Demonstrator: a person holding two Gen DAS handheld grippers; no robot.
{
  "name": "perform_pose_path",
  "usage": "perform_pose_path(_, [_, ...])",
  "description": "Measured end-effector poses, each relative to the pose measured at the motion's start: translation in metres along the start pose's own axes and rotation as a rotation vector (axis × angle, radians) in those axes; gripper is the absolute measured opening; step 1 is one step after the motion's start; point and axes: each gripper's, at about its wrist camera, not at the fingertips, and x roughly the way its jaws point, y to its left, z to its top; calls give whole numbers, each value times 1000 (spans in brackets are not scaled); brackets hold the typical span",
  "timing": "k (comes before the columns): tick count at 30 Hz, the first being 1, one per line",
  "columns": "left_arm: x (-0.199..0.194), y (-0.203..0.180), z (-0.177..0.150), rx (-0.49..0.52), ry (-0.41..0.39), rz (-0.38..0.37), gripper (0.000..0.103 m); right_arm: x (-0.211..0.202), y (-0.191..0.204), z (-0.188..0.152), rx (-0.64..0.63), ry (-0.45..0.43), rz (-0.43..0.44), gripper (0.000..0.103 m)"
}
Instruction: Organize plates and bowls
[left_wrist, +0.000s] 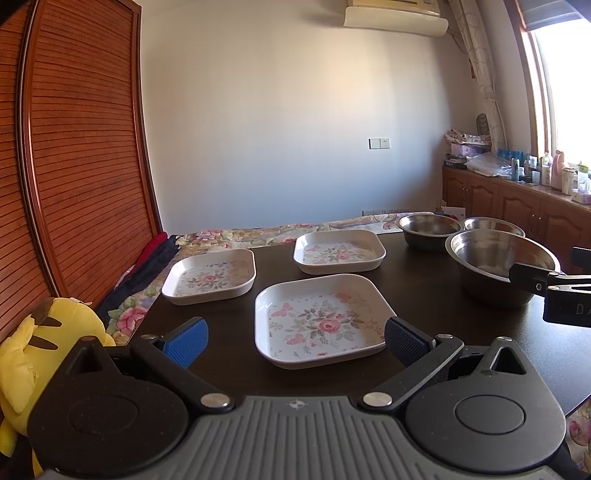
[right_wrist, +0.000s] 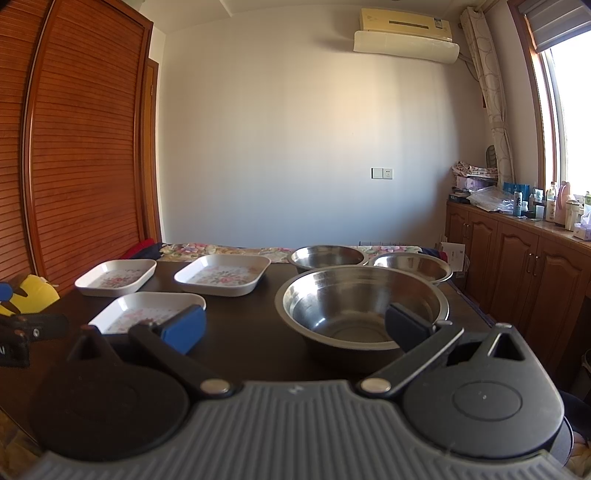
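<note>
Three square floral plates (left_wrist: 320, 320) sit left on the dark worktop (left_wrist: 424, 295); three steel bowls (right_wrist: 360, 304) lie right of those plates. The left hand-held gripper (left_wrist: 295, 338) and right hand-held gripper (right_wrist: 295, 325) both gape, empty.

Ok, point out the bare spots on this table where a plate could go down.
Bare dark table runs between the nearest floral square plate and the large steel bowl, and along the near edge in front of both. Smaller gaps separate the three plates. The far right corner is crowded: two smaller steel bowls sit close behind the large one.
</note>
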Motion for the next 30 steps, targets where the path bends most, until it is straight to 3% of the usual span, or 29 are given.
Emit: perform_pose_path(30, [3, 2, -3, 8, 12, -1, 103, 0, 3, -2, 0, 2, 12, 103])
